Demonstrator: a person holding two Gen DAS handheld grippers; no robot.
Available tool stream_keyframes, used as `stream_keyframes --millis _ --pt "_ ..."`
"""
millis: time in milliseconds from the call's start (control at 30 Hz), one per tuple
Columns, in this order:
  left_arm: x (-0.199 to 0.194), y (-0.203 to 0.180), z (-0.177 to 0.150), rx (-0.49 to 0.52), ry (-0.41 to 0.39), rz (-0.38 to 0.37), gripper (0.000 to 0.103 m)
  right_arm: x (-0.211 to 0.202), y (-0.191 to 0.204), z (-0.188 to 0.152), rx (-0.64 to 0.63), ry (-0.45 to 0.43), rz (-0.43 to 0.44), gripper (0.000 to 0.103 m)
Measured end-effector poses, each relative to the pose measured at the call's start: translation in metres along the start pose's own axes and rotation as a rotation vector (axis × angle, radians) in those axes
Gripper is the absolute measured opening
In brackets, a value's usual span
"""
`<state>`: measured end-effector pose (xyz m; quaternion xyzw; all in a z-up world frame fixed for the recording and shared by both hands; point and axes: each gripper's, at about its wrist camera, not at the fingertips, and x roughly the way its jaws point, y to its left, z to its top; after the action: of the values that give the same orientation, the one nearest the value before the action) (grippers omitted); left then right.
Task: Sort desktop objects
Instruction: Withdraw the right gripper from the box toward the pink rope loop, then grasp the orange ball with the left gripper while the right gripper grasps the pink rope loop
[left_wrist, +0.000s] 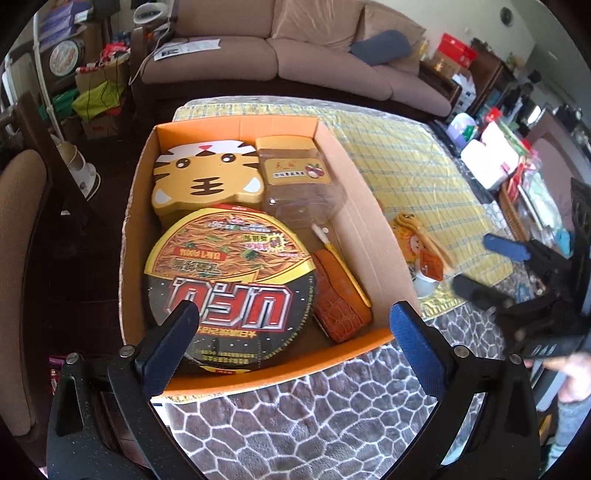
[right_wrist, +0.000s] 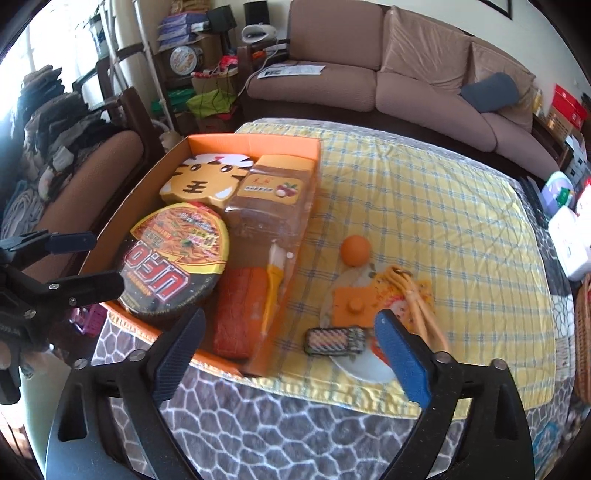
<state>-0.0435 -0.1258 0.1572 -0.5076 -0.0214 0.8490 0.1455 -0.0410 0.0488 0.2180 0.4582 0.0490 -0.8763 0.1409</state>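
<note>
An orange cardboard box (left_wrist: 369, 229) (right_wrist: 207, 142) on the table holds a tiger-face tin (left_wrist: 207, 173) (right_wrist: 207, 179), a UFO noodle bowl (left_wrist: 229, 291) (right_wrist: 177, 258), a clear jar with a yellow lid (left_wrist: 295, 173) (right_wrist: 273, 192), a brown case (left_wrist: 341, 295) (right_wrist: 236, 314) and a yellow pen (left_wrist: 343, 266). My left gripper (left_wrist: 295, 325) is open and empty over the box's near edge. My right gripper (right_wrist: 288, 339) is open and empty above a small striped case (right_wrist: 332, 340), an orange card (right_wrist: 352, 304), an orange ball (right_wrist: 355, 250) and a yellow pouch (right_wrist: 406, 295).
A yellow checked cloth (right_wrist: 424, 206) covers the table over a grey pebble-pattern cover (right_wrist: 277, 424). A brown sofa (right_wrist: 369, 74) stands behind. A chair (left_wrist: 18, 258) is at the left. Cluttered boxes (left_wrist: 491, 155) and a wicker basket (right_wrist: 583, 332) sit at the right.
</note>
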Motion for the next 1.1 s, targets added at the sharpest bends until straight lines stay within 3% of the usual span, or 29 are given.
stream_keyframes --millis 200,433,533,633,733,800,900,1100 --pt "0.01 -0.028 0.012 0.038 -0.011 -0.046 0.103 -0.022 -0.069 -0.016 0.142 -0.036 -0.034 0.102" --pt "0.036 -0.079 0.036 0.163 0.009 -0.067 0.102 -0.028 -0.139 -0.039 0.268 -0.08 -0.038 0.101" --pt "0.049 -0.095 0.052 0.199 0.016 -0.059 0.087 -0.017 -0.156 -0.051 0.285 -0.075 -0.033 0.101" --pt "0.069 -0.11 0.07 0.261 0.046 -0.038 0.07 -0.001 -0.168 -0.062 0.303 -0.074 -0.013 0.098" --pt "0.094 -0.123 0.09 0.321 0.085 0.004 0.064 0.015 -0.177 -0.07 0.314 -0.064 0.0 0.085" --pt "0.114 -0.133 0.102 0.381 0.118 0.035 0.052 0.025 -0.181 -0.074 0.305 -0.054 -0.006 0.074" --pt "0.14 -0.146 0.114 0.457 0.17 0.074 0.052 0.039 -0.186 -0.077 0.296 -0.049 0.001 0.063" --pt "0.198 -0.171 0.116 0.651 0.287 0.194 0.053 0.056 -0.192 -0.073 0.29 -0.07 0.042 0.062"
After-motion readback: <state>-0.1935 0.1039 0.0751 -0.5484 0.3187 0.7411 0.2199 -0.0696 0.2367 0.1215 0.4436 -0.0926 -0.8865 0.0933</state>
